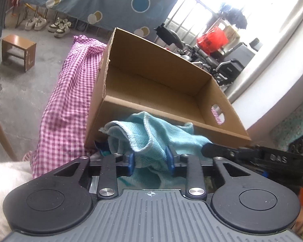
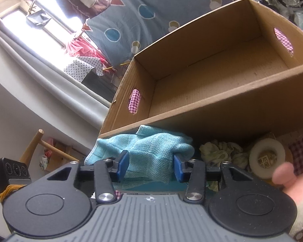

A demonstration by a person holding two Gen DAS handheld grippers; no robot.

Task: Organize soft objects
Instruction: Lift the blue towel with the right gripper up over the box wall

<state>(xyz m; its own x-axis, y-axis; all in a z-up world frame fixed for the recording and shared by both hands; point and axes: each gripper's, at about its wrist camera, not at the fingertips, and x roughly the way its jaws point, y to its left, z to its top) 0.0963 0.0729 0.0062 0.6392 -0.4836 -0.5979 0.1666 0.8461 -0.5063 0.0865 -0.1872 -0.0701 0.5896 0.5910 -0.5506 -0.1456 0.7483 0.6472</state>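
A light blue woven cloth [image 1: 151,129] lies bunched against the near wall of an open, empty cardboard box [image 1: 157,80]. My left gripper [image 1: 150,159] is shut on one part of the cloth, its blue pads pressing the folds from both sides. In the right wrist view the same cloth [image 2: 151,143] fills the gap of my right gripper [image 2: 150,165], whose pads press on it, just below the box [image 2: 222,74]. The right gripper's black body shows at the right of the left wrist view, one finger against the cloth.
A pink checked cloth [image 1: 66,100] covers the surface under the box. A crumpled pale green rag [image 2: 220,151] and a white tape roll [image 2: 266,159] lie right of the blue cloth. A thumb [image 2: 282,173] shows low right. A wooden stool [image 1: 18,50] stands on the floor.
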